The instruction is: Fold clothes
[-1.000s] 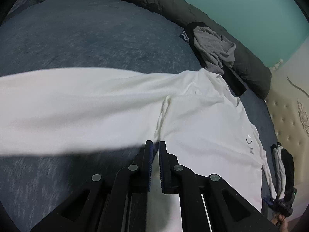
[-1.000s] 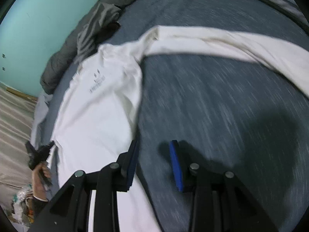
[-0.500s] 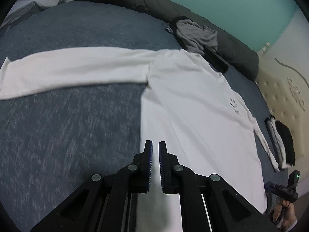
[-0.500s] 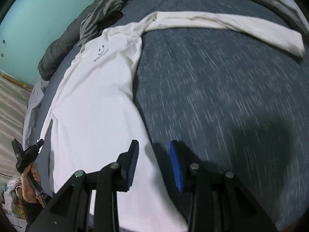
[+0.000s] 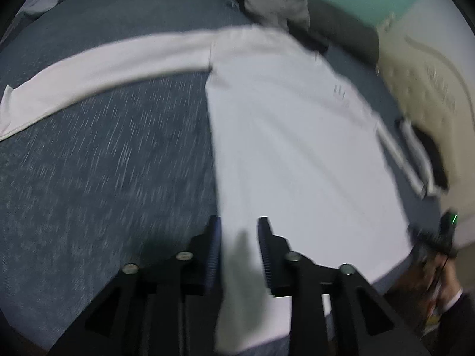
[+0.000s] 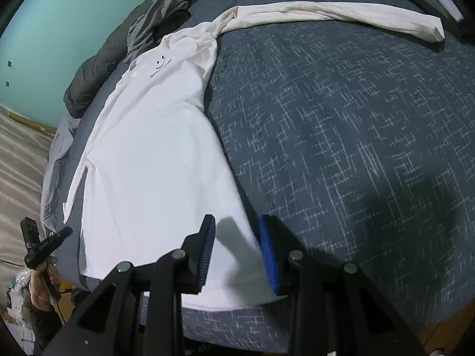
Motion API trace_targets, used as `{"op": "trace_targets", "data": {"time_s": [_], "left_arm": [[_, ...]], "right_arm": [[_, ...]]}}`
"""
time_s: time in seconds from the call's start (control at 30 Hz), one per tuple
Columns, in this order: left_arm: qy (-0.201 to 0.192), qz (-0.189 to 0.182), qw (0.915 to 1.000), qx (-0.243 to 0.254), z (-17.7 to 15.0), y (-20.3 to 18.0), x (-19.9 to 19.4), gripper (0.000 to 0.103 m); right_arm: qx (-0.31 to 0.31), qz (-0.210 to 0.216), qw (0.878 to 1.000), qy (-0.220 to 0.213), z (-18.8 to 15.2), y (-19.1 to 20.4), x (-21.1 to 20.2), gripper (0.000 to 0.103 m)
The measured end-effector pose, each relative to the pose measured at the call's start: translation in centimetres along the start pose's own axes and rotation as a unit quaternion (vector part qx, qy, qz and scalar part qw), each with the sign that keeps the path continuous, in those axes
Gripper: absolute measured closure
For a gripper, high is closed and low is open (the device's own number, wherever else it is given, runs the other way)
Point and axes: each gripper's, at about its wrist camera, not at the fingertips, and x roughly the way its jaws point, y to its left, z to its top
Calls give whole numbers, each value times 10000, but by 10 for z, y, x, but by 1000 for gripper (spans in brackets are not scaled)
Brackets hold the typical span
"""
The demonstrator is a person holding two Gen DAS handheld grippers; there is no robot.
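Observation:
A white long-sleeved shirt [image 5: 297, 148] with a small smiley print lies flat on the blue bedcover [image 5: 104, 163], one sleeve [image 5: 104, 62] stretched out sideways. My left gripper [image 5: 239, 231] hovers over the shirt's side edge near the hem. Its jaws are opening, the cloth lies beneath them and nothing is pinched. In the right wrist view the same shirt [image 6: 148, 163] runs up to the collar, and its long sleeve [image 6: 341, 12] reaches right. My right gripper [image 6: 237, 228] stands over the hem corner. Its jaws are apart and closing slightly, and they are not pressing the fabric.
Grey clothes [image 6: 154, 20] and a dark rolled duvet [image 6: 95, 65] lie beyond the collar. A padded headboard [image 5: 430, 89] and a black-and-white folded item [image 5: 424, 154] sit at the right. A hand with a black handle [image 6: 38, 246] shows past the bed's edge.
The left gripper's jaws went from shut to apart, and it drew back from the shirt's middle toward the hem. The right gripper slid down the shirt's edge to the hem corner.

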Motion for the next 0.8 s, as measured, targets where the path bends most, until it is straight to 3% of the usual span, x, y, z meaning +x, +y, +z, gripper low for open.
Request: {"op": "trace_targets", "data": {"time_s": [0.1, 0.2, 0.33, 0.4, 0.43, 0.63, 0.8], "left_arm": [[368, 193, 9991, 60, -18, 8, 9, 71], [552, 85, 9984, 0, -28, 13, 15, 71], [603, -51, 9981, 126, -35, 6, 16, 72], [646, -141, 9974, 283, -37, -2, 17, 94], [656, -135, 9971, 360, -37, -5, 17, 100], [357, -133, 9977, 555, -33, -11, -10, 100], [169, -198, 9981, 567, -31, -4, -41, 100]], "right_arm": [[9, 90, 10000, 40, -4, 0, 0, 72], [-49, 151, 9998, 69, -8, 2, 0, 75], [-174, 181, 9996, 101, -12, 6, -1, 97], [-238, 202, 9995, 70, -13, 9, -4, 100], [-272, 219, 9994, 31, -13, 11, -7, 101], [-513, 273, 9980, -242, -13, 23, -37, 102], [-781, 341, 9962, -184, -23, 36, -53, 102]]}}
